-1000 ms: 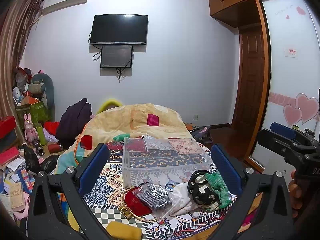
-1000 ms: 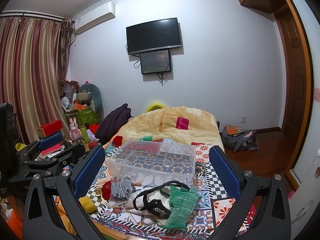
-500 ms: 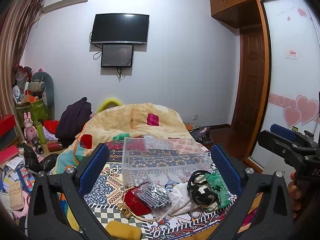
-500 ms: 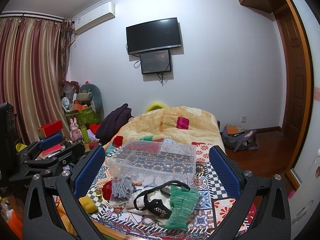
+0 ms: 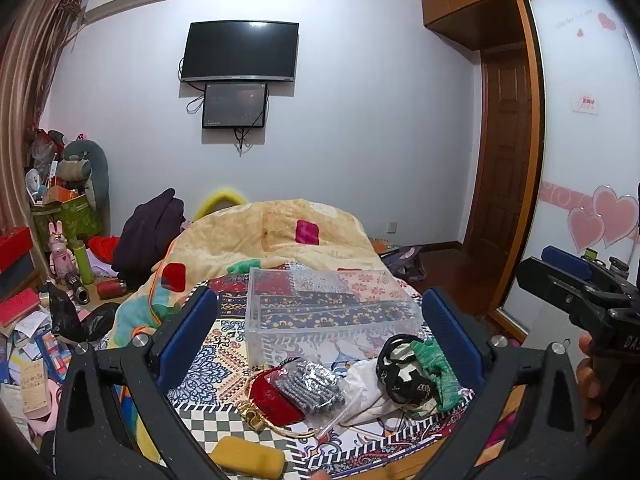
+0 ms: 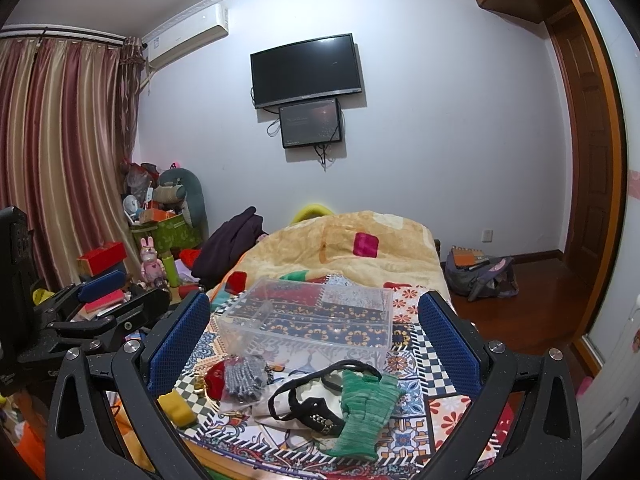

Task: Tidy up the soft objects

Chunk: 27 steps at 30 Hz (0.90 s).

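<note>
A clear plastic box [image 5: 328,312] [image 6: 312,320] stands empty on the patterned bedcover. In front of it lie a grey knit item in a plastic bag [image 5: 310,386] [image 6: 244,378], a red pouch [image 5: 276,396], a green knit glove [image 5: 436,368] [image 6: 362,408], a black-and-white hat [image 5: 402,376] [image 6: 312,404] on white cloth, and a yellow sponge [image 5: 248,456] [image 6: 176,408]. My left gripper [image 5: 320,344] and right gripper [image 6: 316,344] are both open and empty, held above the near bed edge. Each shows in the other's view, the right one [image 5: 576,292] and the left one [image 6: 96,308].
A beige quilt [image 5: 272,236] is heaped behind the box. A dark jacket [image 5: 148,232], toys and boxes crowd the left floor. A bag [image 6: 480,276] lies on the wooden floor at the right, near the door and wardrobe.
</note>
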Motion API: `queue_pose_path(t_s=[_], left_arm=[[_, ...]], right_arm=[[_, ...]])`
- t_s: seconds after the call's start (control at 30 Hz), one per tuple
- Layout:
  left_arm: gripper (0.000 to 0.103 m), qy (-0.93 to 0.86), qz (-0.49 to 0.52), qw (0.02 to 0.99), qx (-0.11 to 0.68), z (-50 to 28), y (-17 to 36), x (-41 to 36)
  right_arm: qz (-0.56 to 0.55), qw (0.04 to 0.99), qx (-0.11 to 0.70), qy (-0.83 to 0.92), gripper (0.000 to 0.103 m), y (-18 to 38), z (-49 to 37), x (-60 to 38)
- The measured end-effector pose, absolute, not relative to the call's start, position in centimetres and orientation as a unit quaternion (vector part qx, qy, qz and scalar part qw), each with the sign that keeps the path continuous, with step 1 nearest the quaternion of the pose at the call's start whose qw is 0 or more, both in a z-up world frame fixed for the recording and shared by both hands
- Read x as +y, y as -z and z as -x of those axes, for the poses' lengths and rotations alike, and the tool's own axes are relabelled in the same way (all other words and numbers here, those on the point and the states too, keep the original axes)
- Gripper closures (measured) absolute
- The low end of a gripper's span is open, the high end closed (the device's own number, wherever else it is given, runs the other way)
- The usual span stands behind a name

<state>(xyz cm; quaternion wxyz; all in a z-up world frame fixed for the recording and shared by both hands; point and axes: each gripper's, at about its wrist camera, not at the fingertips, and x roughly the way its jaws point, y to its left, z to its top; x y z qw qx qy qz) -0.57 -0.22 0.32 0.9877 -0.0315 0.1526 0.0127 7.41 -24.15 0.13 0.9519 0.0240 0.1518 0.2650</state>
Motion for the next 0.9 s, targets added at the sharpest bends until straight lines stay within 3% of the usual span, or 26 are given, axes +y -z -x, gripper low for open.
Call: queue_pose_path(t_s=[0.17,0.23,0.27,0.37,0.57,0.83,0.9], left_arm=[[0.002,-0.022,0.024,0.984,0.177,0.5,0.4,0.4],[0.014,-0.019,0.025,0.980,0.195,0.3,1.1,0.8],[0.016,-0.014,0.027,0.978,0.208,0.2,1.4,1.1],[0.017,-0.009,0.035,0.970,0.242,0.0,3.0,1.7],[0.017,-0.028,0.035,0.949,0.314,0.0,7.3,2.9],[0.017,-0.055,0.044,0.918,0.390,0.3,12.9,4.8],[0.023,-0.055,0.043,0.916,0.394,0.2,13.3,4.8]], right_arm=[[-0.024,0.951,0.173,-0.256,0.000,0.6,-7.9,-24.4],[-0.025,0.950,0.186,-0.251,0.001,1.1,-8.1,-24.5],[-0.026,0.949,0.195,-0.248,0.004,1.4,-8.3,-24.5],[-0.028,0.940,0.230,-0.250,0.019,2.8,-8.9,-24.7],[-0.016,0.925,0.289,-0.245,0.029,5.6,-9.5,-24.8],[-0.023,0.901,0.354,-0.250,0.035,8.6,-10.5,-25.6],[-0.019,0.896,0.367,-0.249,0.035,9.4,-10.9,-25.3]])
